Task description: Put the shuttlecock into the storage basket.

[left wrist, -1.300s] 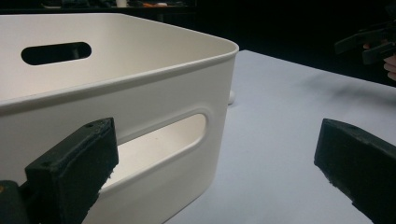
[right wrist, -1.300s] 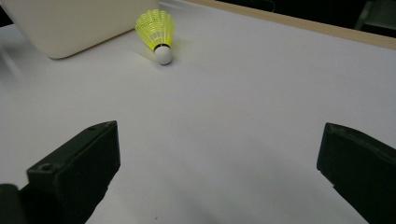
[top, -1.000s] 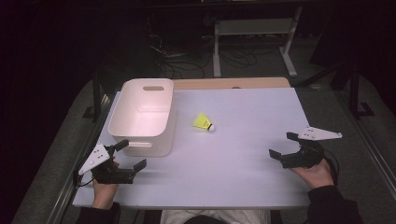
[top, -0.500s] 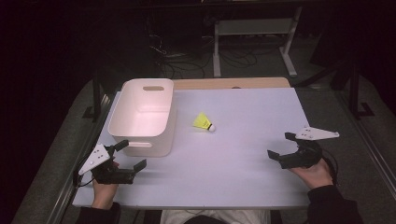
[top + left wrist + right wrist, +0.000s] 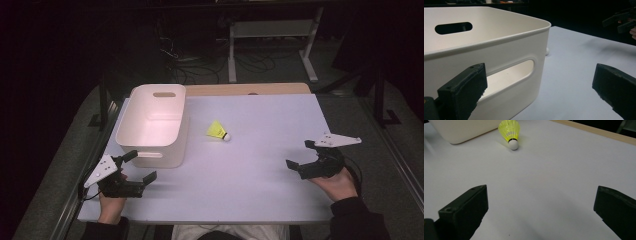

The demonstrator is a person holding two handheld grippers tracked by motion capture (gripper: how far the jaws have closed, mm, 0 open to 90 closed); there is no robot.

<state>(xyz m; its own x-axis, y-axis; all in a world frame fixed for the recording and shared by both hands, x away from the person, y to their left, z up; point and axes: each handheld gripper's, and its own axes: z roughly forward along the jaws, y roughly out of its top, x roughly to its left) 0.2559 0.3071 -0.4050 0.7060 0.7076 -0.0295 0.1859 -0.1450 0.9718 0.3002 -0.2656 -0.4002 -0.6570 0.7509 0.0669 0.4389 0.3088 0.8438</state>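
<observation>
A yellow shuttlecock with a white cork tip lies on its side on the white table, just right of a white plastic bin. The bin looks empty and has handle slots. My left gripper rests open at the table's front left, right at the bin's near wall. At the front right, my right gripper is open with nothing between its jaws, pointing toward the shuttlecock some way off.
A wooden strip runs along the table's far edge. Beyond it stand a metal frame and cables on a dark floor. In the left gripper view the other gripper shows at the far right.
The right gripper has edged slightly left toward the table's middle. The left gripper, bin and shuttlecock have stayed where they were.
</observation>
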